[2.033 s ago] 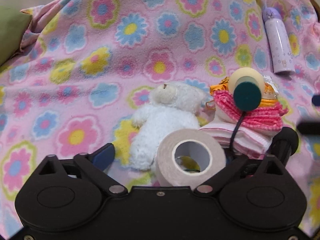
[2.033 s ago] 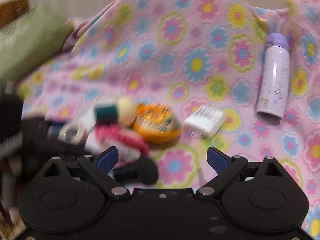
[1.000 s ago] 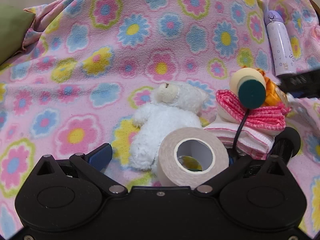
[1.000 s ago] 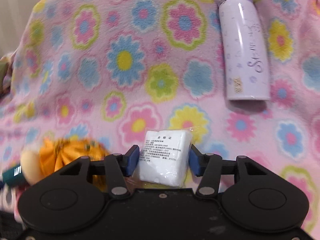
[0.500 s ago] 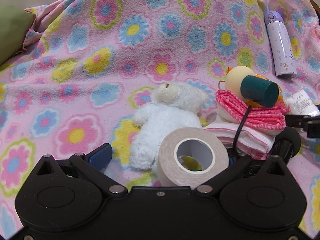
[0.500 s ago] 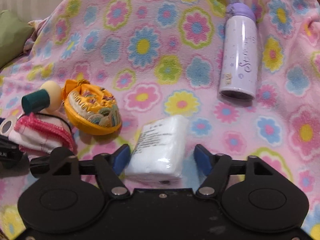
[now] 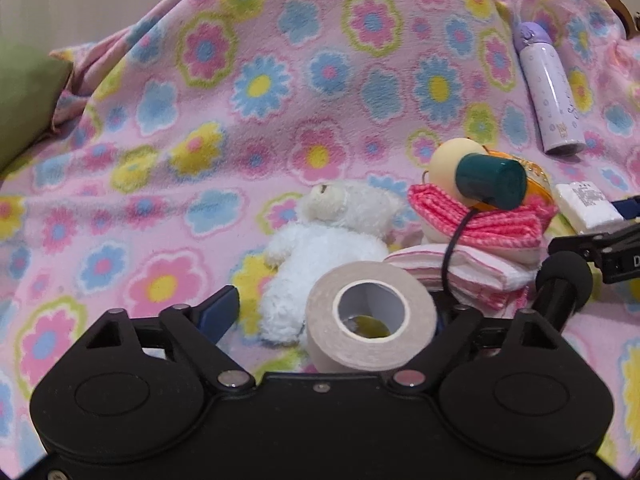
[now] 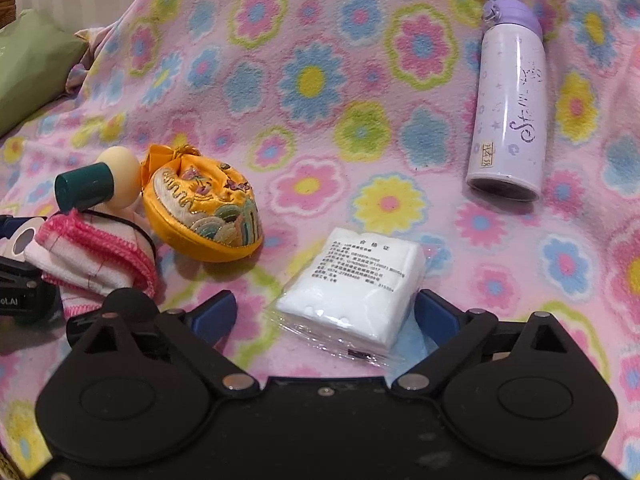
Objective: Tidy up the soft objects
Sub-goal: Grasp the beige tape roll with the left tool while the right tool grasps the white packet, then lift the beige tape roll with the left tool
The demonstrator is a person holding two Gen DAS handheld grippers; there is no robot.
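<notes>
Soft objects sit gathered at the lower middle of both views on a flowered blanket [image 8: 320,80]. Right tongs [image 8: 324,314] are spreading, their blue pads clear of the white cotton packet [image 8: 356,280] that lies flat between them, so the packet is released onto the blanket, low in the right wrist frame. Left tongs [image 7: 332,312] are narrowing around the beige tape roll [image 7: 370,316] that stands on edge low in the left wrist frame; one pad is hidden behind the roll, so I cannot tell whether they press on it yet.

Outward from there, a white plush bear [image 7: 320,248] lies just beside the roll, with folded pink cloths [image 7: 476,232] to its right carrying a cream-and-green knob [image 7: 476,174]. An orange embroidered pouch [image 8: 204,208] rests against that pile, near the packet. A lilac bottle [image 8: 508,104] lies well apart at the upper right, and a green cushion [image 8: 28,64] shows at the left edge.

Judging by this, the packet's placement is finishing. Next, the right tongs should back off without dragging the wrapper, while the left settles a firm hold on the roll before lifting.
</notes>
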